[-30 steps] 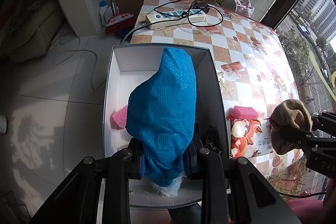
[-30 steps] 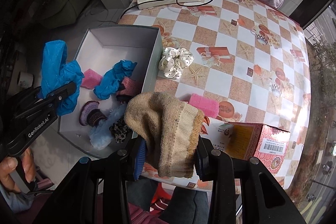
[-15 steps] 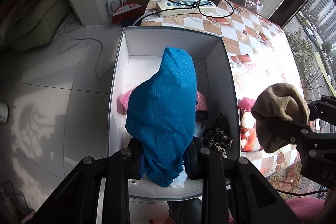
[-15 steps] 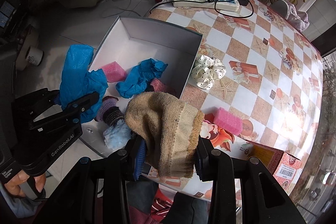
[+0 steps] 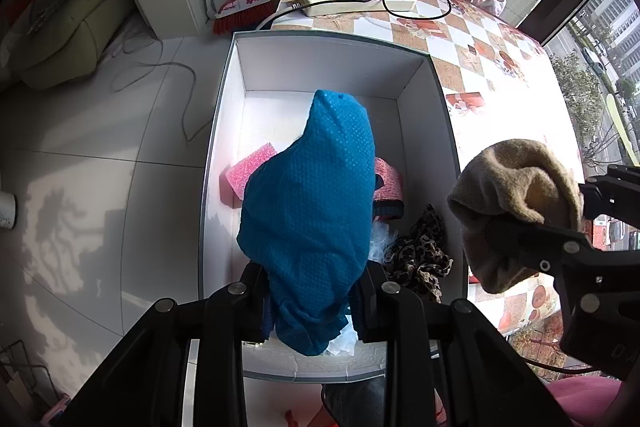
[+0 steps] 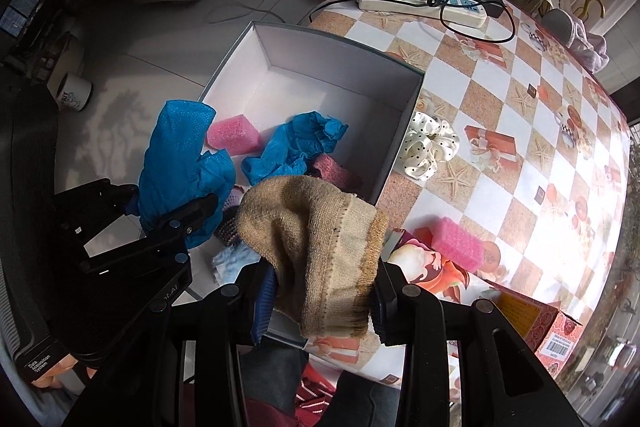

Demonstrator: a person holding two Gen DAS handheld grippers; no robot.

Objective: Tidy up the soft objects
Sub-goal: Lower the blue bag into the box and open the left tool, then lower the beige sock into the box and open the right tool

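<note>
My left gripper [image 5: 314,301] is shut on a blue dotted cloth [image 5: 312,211] and holds it above the near part of the white open box [image 5: 332,67]; the cloth also shows in the right wrist view [image 6: 180,163]. My right gripper [image 6: 320,299] is shut on a tan knitted sock [image 6: 316,239], held over the box's near right corner; the sock shows in the left wrist view [image 5: 516,203]. In the box lie a pink sponge [image 6: 234,135], a crumpled blue cloth [image 6: 296,147], a pink knit piece [image 6: 336,173] and a leopard scrunchie [image 5: 420,255].
On the checkered table [image 6: 520,107] lie a white polka-dot scrunchie [image 6: 430,145], a second pink sponge [image 6: 456,245], a printed carton [image 6: 532,323] and a power strip with cable [image 6: 424,1]. A broom [image 5: 240,11] and a sofa [image 5: 60,31] stand on the tiled floor to the left.
Both grippers moved left toward the box, still holding their cloth and sock. The sock now hangs over the box's right edge instead of over the table.
</note>
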